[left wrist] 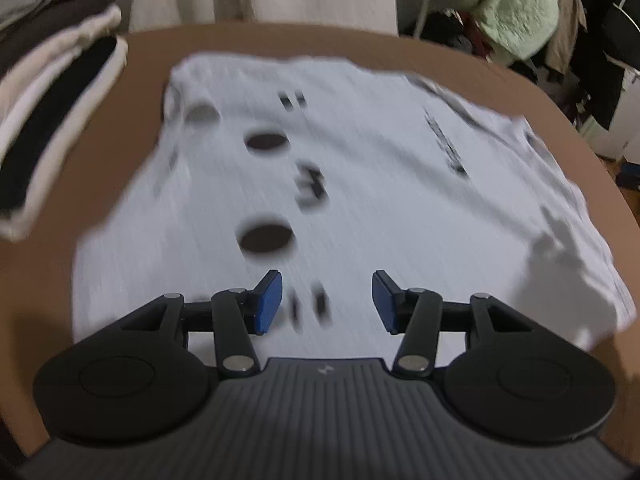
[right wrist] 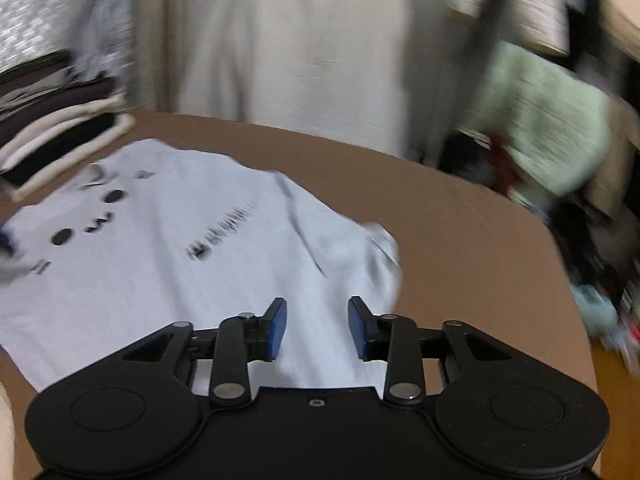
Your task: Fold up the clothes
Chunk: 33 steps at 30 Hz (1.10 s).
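Though both views are motion-blurred, the white T-shirt (left wrist: 360, 184) reads clearly: spread flat on the brown bench (left wrist: 520, 80), dark print facing up w/ two black ovals, a "3"-like mark and a line of text.

Left gripper (left wrist: 327, 304) is low over the shirt's near part, pointing fwd along the cloth; jaws spread wide, nothing between the blue pads (left wrist: 269, 303), white fabric showing in the gap. The nearer oval sits just ahead of the left pad.

Right gripper (right wrist: 317, 329) hangs over the near-right part of the shirt, angled down toward it; jaws spread, empty, fabric visible between and ahead of them. Crumpled sleeve (right wrist: 380, 248) lies ahead and slightly right of the jaws; bare bench beyond that.

Far left of both jaws, a stack of folded clothes (left wrist: 52, 120) (cream, black, dark brown) sits on the bench edge. Beyond the bench: pale curtain (right wrist: 296, 48), and a light-green fleecy garment (left wrist: 516, 12) to the right.
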Motion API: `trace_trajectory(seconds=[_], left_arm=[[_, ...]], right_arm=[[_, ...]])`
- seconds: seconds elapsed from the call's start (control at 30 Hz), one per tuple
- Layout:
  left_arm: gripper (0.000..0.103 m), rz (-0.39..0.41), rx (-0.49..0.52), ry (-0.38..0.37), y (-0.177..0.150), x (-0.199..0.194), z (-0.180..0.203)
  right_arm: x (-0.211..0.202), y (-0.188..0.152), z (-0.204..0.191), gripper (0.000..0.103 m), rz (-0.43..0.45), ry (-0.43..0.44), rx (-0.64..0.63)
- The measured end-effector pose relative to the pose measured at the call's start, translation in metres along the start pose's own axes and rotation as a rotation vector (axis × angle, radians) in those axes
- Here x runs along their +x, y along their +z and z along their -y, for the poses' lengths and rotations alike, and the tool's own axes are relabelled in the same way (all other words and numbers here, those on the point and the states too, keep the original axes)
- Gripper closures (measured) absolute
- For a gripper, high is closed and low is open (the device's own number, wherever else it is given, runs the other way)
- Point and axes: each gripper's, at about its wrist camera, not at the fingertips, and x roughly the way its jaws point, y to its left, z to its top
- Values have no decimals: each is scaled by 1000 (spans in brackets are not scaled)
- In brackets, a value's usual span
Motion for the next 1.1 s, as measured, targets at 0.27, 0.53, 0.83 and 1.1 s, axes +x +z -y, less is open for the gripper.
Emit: trace_trajectory(seconds=[0.27, 0.53, 0.83, 1.1], left_arm=[[54, 29, 5, 9, 61, 61, -51], [54, 42, 38, 41, 121, 122, -98], [54, 21, -57, 89, 166, 170, -172], [47, -34, -223, -21, 170, 184, -196]], right_arm=[[94, 34, -28, 58, -141, -84, -213], [162, 18, -39, 57, -126, -254, -414], [218, 72, 29, 98, -125, -353, -331], [235, 108, 110, 95, -201, -372, -33]])
